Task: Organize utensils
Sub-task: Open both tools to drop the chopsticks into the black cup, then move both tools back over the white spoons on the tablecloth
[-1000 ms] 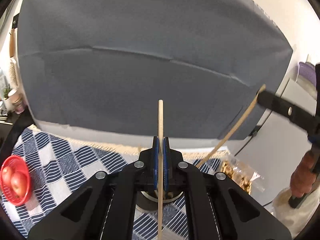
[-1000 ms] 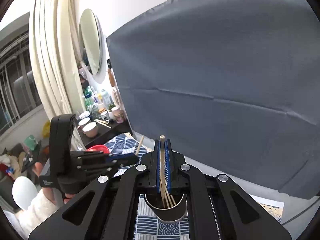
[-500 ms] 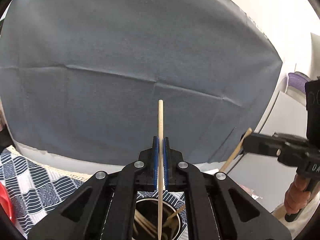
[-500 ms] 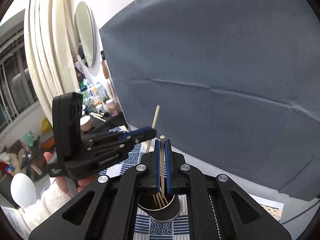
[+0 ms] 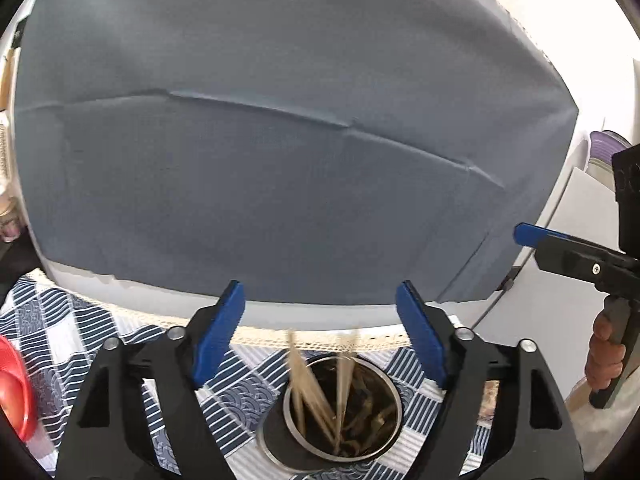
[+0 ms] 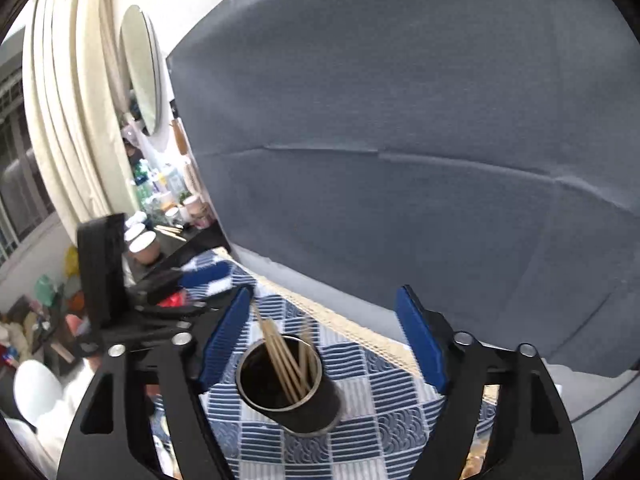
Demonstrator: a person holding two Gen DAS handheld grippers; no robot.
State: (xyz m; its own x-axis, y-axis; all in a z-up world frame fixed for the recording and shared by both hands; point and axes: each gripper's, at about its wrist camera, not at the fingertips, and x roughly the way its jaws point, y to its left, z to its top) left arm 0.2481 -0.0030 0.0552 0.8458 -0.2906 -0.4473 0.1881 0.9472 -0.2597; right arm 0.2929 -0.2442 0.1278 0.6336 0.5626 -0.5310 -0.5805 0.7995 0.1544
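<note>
A dark metal cup [image 5: 340, 408] stands on the blue checked cloth and holds several wooden chopsticks [image 5: 308, 388]. My left gripper [image 5: 320, 320] is open and empty just above the cup. In the right wrist view the cup [image 6: 288, 384] with its chopsticks [image 6: 284, 356] sits below my right gripper [image 6: 320, 328], which is open and empty. The right gripper shows at the right edge of the left wrist view [image 5: 560, 248]. The left gripper shows at the left of the right wrist view [image 6: 180, 288].
A grey backdrop [image 5: 280, 140] rises behind the table. A red basket [image 5: 12, 392] sits at the left on the checked cloth [image 5: 80, 344]. A shelf with cups and bottles [image 6: 160, 208] and a round mirror [image 6: 140, 68] are at the far left.
Both grippers were each shut on one chopstick; both have opened and the chopsticks have dropped into the cup.
</note>
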